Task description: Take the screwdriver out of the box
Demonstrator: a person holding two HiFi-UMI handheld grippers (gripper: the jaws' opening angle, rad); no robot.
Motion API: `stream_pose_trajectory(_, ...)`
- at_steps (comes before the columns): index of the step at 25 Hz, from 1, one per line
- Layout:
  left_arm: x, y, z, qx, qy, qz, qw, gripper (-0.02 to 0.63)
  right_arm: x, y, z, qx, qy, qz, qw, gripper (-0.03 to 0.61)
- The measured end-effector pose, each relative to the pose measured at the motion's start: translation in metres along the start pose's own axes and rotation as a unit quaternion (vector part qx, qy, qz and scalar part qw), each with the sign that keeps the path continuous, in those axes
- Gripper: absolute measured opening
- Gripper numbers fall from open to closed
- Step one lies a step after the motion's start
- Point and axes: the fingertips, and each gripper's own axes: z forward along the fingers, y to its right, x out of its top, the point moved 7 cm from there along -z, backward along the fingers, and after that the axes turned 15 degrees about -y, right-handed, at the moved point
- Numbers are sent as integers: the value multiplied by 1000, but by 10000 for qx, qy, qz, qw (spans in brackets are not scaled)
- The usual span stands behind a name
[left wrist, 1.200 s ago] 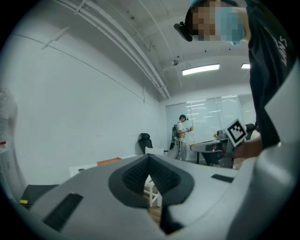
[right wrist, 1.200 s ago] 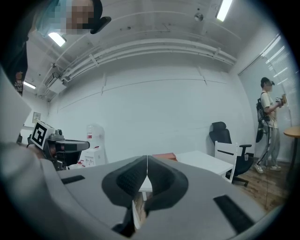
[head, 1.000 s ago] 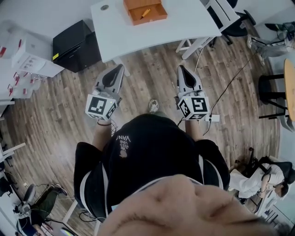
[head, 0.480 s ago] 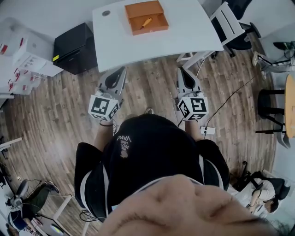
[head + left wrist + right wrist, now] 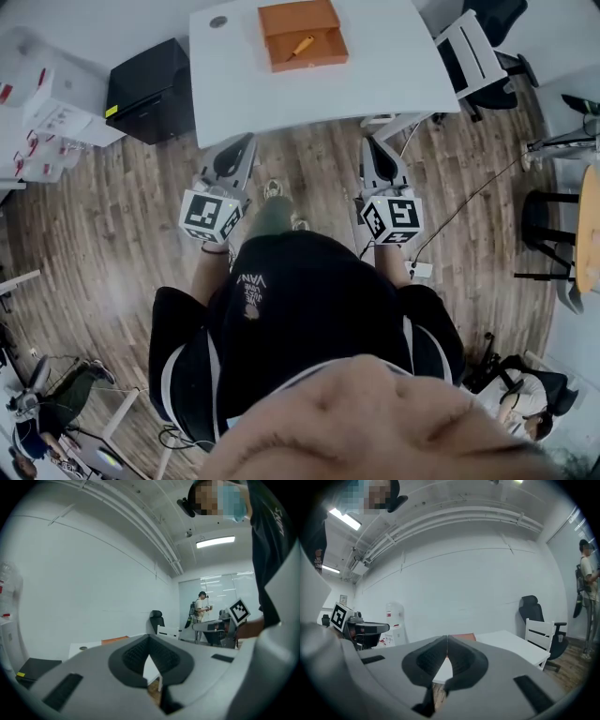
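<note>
The screwdriver (image 5: 301, 45) lay inside the open orange box (image 5: 309, 64), slanted from about 7 o'clock to 1 o'clock across the tray. The box sat on the white surface (image 5: 394, 66) at 12 o'clock from the person, well apart from both grippers. At that range I could not tell the handle end from the blade.

The left gripper (image 5: 242, 145) and the right gripper (image 5: 368, 142) were both held level out in front, short of the surface's near edge. The jaws of each were pressed together at the tips with nothing between them.

Judged from its looks, the tool would be light and stiff, so it needed little squeeze. Its round, probably smooth plastic handle could roll or slip under the pads. The better hold would be across the thick handle near its middle, with the jaws set square to its length. The thin shaft lay closer to the tray floor. The box looked like light card and might slide or lift along with the tool, so the other gripper might need to steady its wall.
</note>
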Motion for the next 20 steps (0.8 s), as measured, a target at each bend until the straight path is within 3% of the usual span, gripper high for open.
stream_pose_trajectory(20, 49, -114, 109, -692, 4, 365, 9969, 15, 59, 23, 114, -607, 123, 191, 9979, 12)
